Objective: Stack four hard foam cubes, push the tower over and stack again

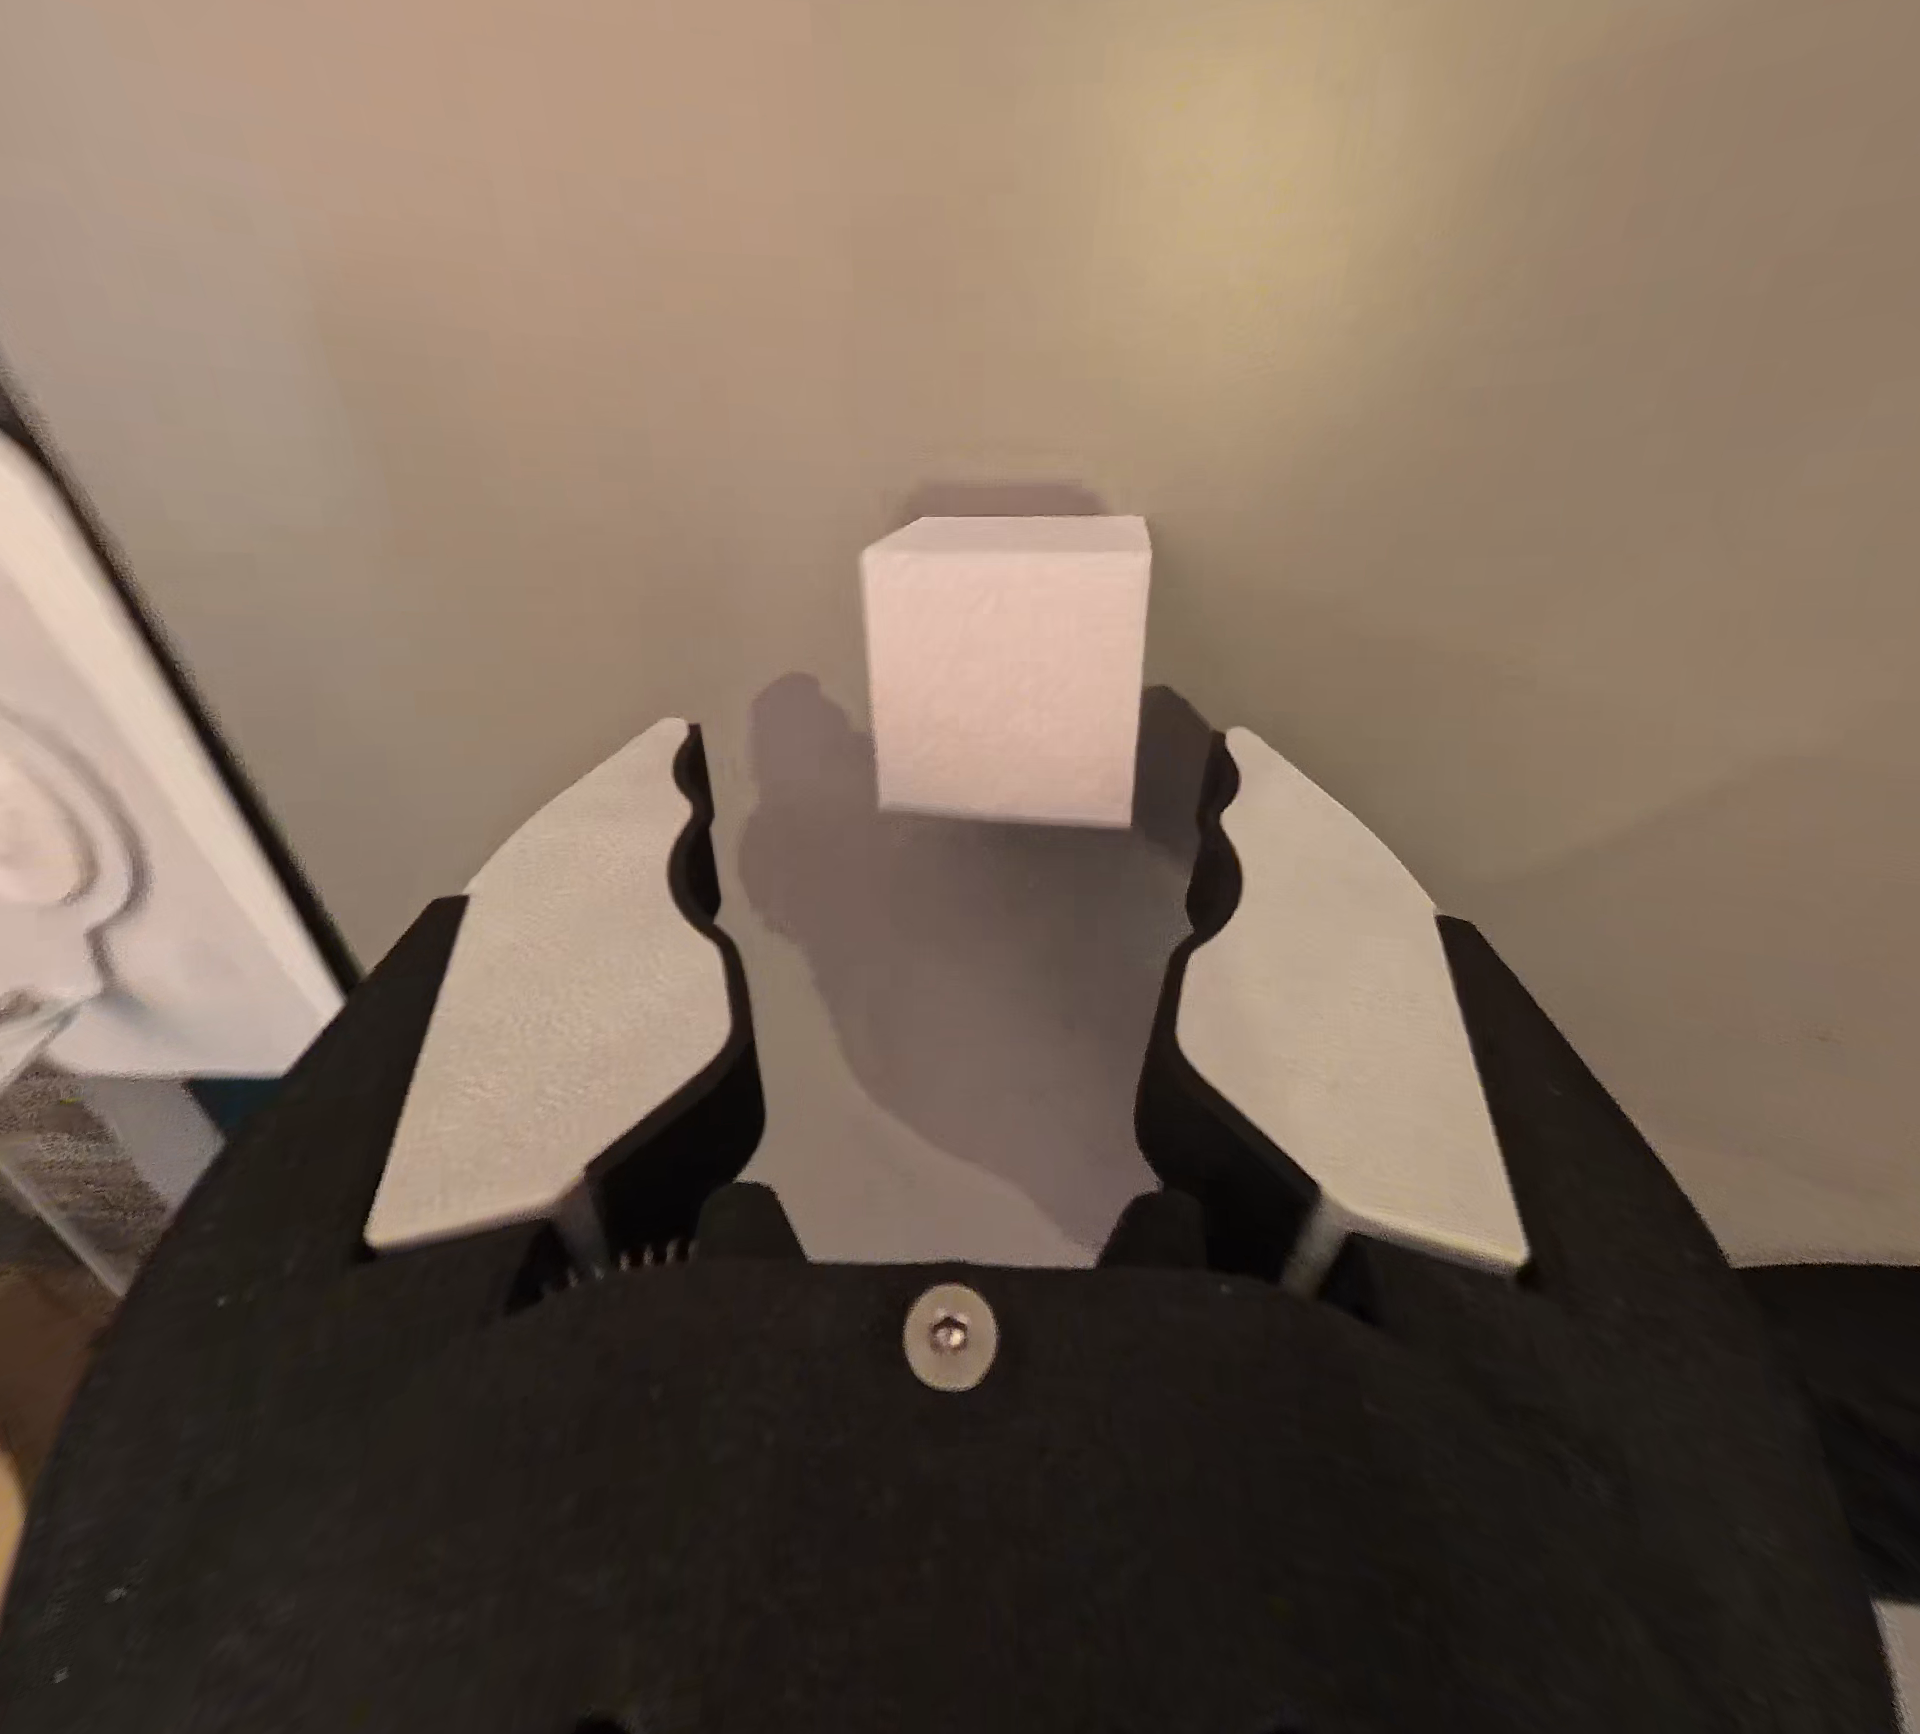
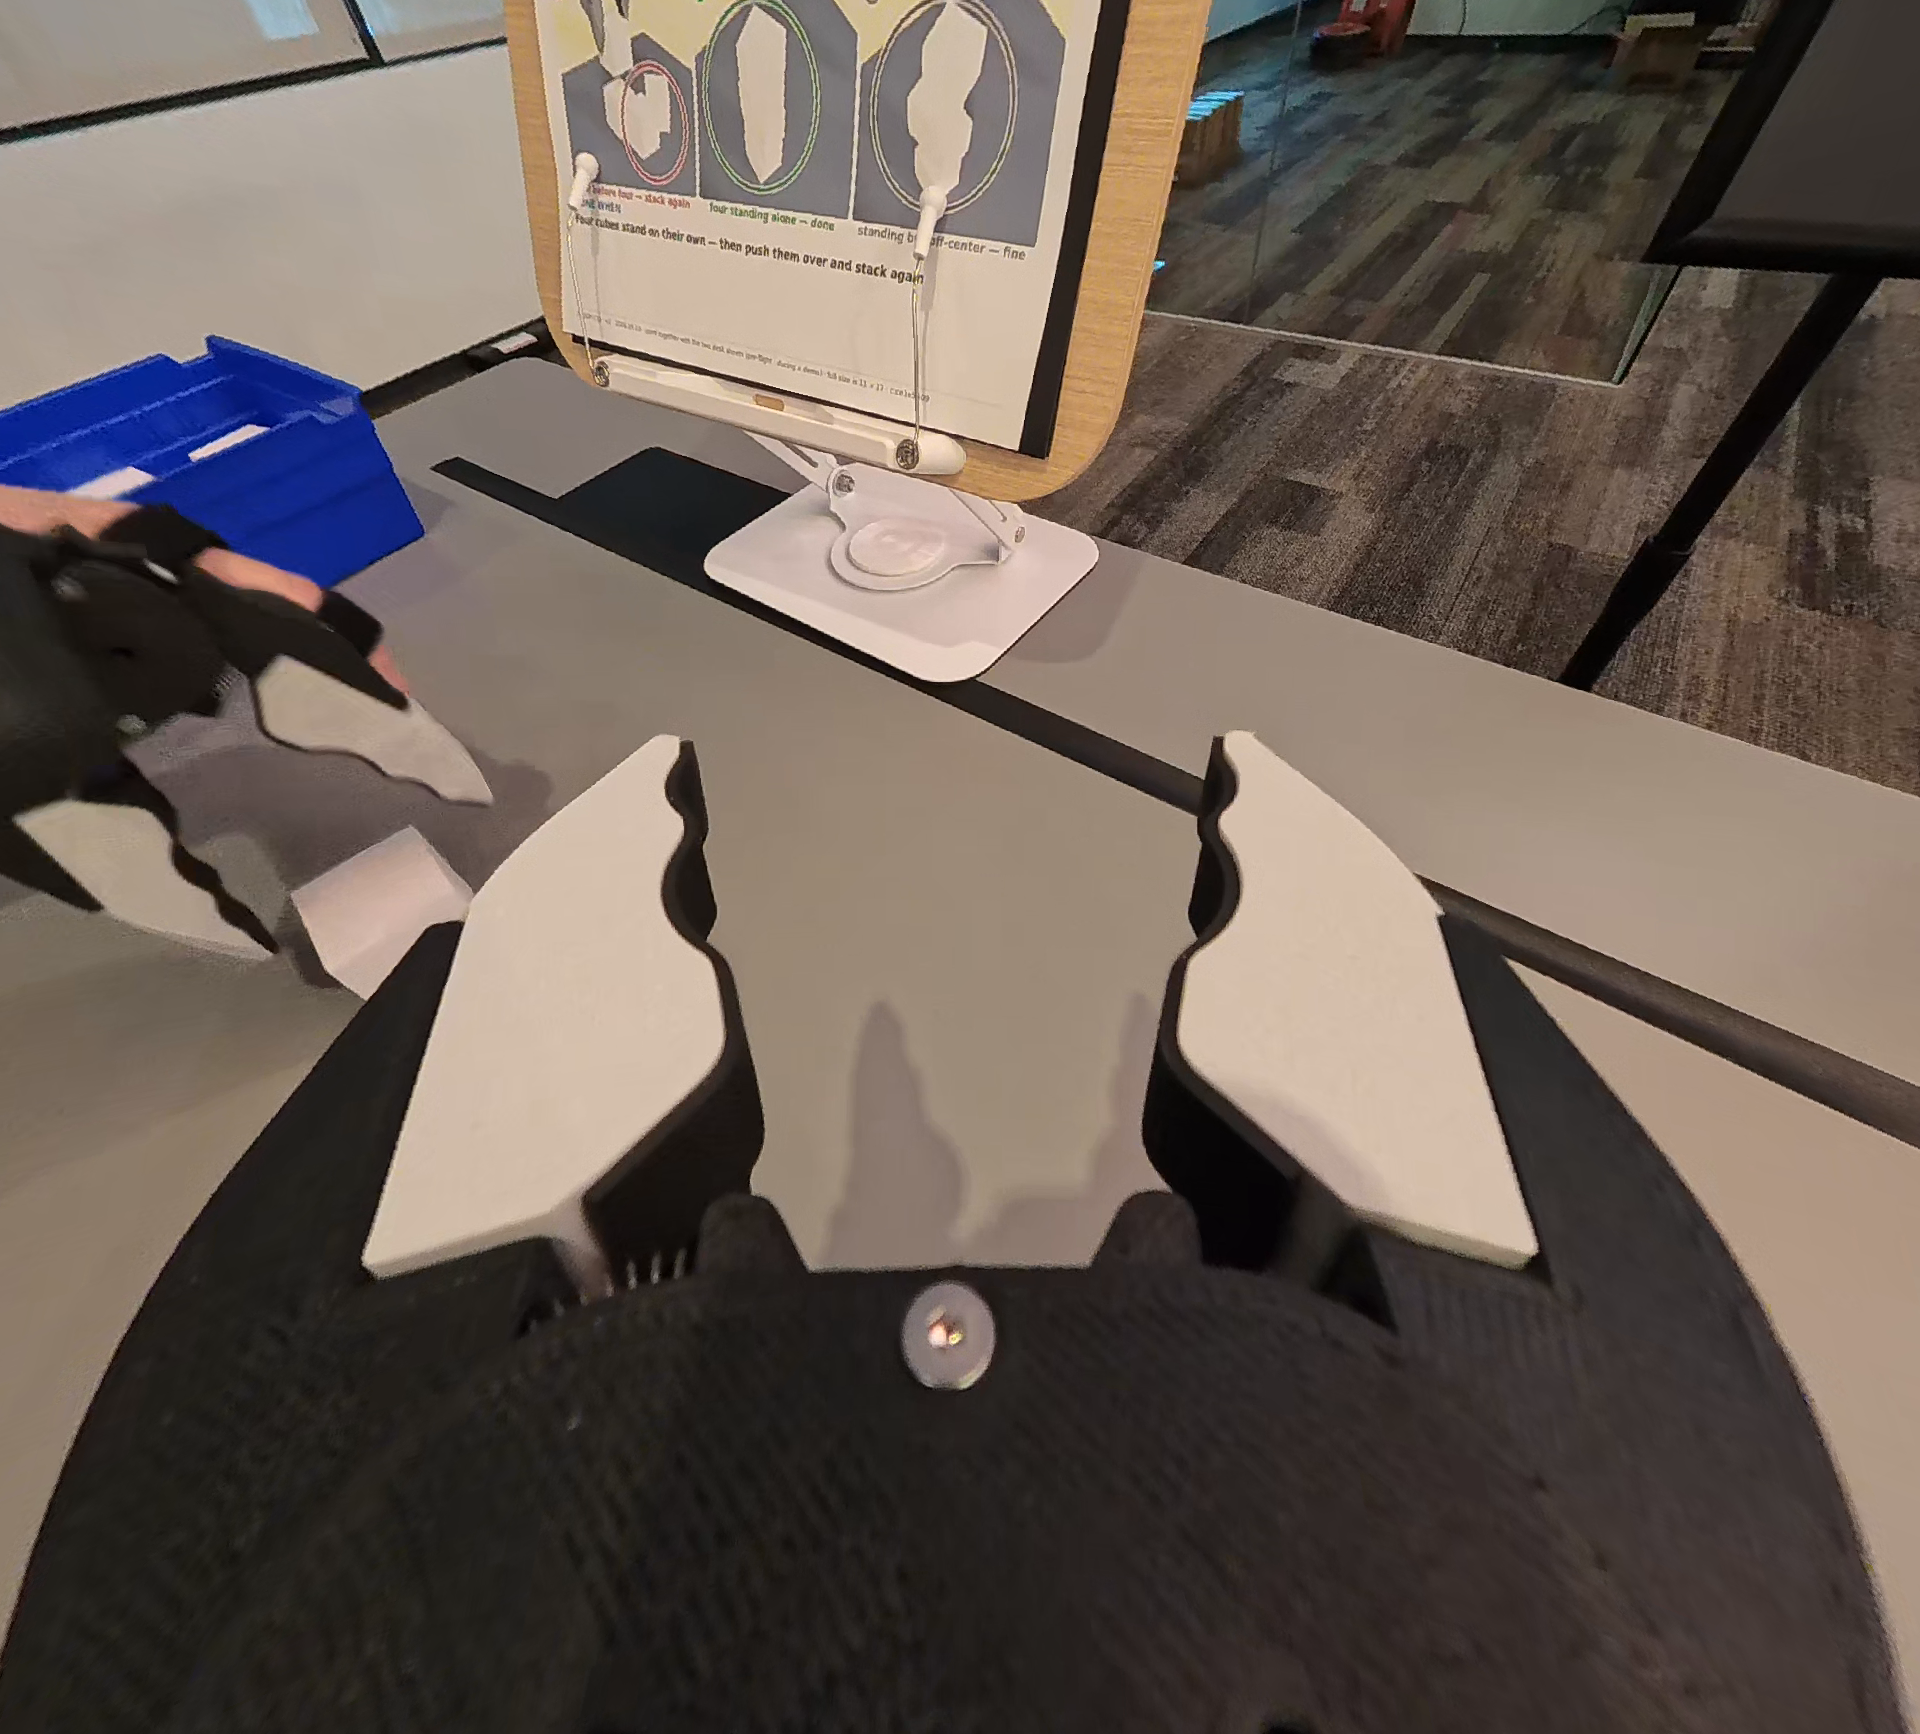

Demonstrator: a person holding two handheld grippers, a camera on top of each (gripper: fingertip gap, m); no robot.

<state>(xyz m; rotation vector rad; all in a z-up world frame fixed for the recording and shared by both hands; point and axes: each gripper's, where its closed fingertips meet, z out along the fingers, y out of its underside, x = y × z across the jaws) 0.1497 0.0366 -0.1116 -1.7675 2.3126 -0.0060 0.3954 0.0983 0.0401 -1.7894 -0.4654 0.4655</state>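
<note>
**Listener:** Where is the cube, and what are your grippers doing?

**Me:** In my left wrist view, one white foam cube sits flat on the grey table, at twelve o'clock from my left gripper, just beyond the fingertips. That gripper is spread wide and holds nothing; the gap looks a little broader than the cube. My right gripper is also spread wide and empty, hovering over bare table. From its view the same cube lies at about nine o'clock, with the left gripper angled down over it.

**Listener:** Any other cubes?

**Me:** None that I can see on the table. A blue bin stands at ten o'clock in the right view, with pale shapes inside that I cannot identify. A page stand rises at twelve o'clock.

**Listener:** How will the cube handle?

**Me:** I judge it very light and stiff, with crisp edges and a slightly textured face that should give decent friction. Being so light, it could skid or tip if one finger arrives first. I would slide forward until the fingers bracket its left and right faces, then close on the middle of those two flat sides, squarely, with modest pressure.
</note>
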